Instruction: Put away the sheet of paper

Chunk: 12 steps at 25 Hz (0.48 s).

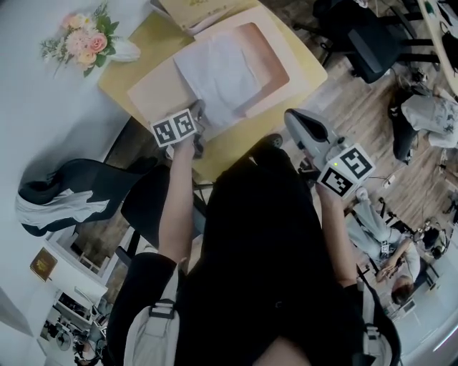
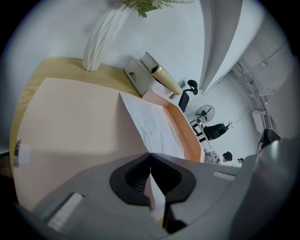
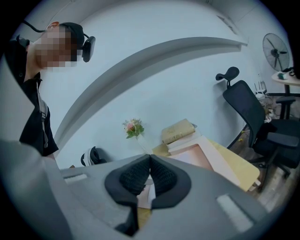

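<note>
A white, creased sheet of paper (image 1: pixel 218 75) lies on an open pink folder (image 1: pixel 154 89) on the yellow table (image 1: pixel 308 68). My left gripper (image 1: pixel 198 111) is at the sheet's near edge. In the left gripper view the jaws are closed, and the sheet of paper (image 2: pixel 154 126) runs down into the left gripper (image 2: pixel 150 154) between the pads. The pink folder (image 2: pixel 70 122) spreads out to the left of it. My right gripper (image 1: pixel 293 118) hangs off the table's near right side; in its own view the right gripper (image 3: pixel 150 159) is shut with nothing in it.
A bunch of flowers (image 1: pixel 84 39) in a white vase (image 2: pixel 103 37) stands at the table's far left. Stacked books (image 1: pixel 193 11) lie at the far edge. A black office chair (image 1: pixel 372 43) stands to the right, another dark chair (image 1: pixel 86 189) near left. People sit lower right.
</note>
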Each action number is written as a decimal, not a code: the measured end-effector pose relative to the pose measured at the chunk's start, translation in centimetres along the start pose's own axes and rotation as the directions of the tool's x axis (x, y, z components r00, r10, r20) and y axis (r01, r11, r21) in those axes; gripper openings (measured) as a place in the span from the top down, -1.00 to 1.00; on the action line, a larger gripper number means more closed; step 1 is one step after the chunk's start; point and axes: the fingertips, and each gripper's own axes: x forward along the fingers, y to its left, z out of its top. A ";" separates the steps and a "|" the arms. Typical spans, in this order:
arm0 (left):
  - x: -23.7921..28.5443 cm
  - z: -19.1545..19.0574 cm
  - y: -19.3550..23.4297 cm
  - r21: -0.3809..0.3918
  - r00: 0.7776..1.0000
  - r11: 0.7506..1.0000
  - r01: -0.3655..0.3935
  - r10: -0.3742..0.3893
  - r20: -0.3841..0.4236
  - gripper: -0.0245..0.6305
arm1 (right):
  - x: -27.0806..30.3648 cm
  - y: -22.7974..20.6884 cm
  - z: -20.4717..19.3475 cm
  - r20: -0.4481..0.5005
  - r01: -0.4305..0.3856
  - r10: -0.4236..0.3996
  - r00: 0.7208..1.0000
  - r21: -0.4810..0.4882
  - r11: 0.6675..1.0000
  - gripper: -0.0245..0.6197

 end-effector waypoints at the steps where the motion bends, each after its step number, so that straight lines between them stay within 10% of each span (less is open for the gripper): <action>1: 0.3 0.0 -0.3 0.003 1.000 1.000 0.005 -0.005 -0.002 0.89 | -0.2 -0.1 -0.1 0.002 0.004 -0.004 1.000 0.001 1.000 0.91; 12: 3.6 0.8 -4.1 0.060 0.999 0.997 0.054 -0.053 -0.013 0.89 | -3.0 -1.2 -0.1 0.026 0.066 -0.067 0.997 0.013 0.998 0.92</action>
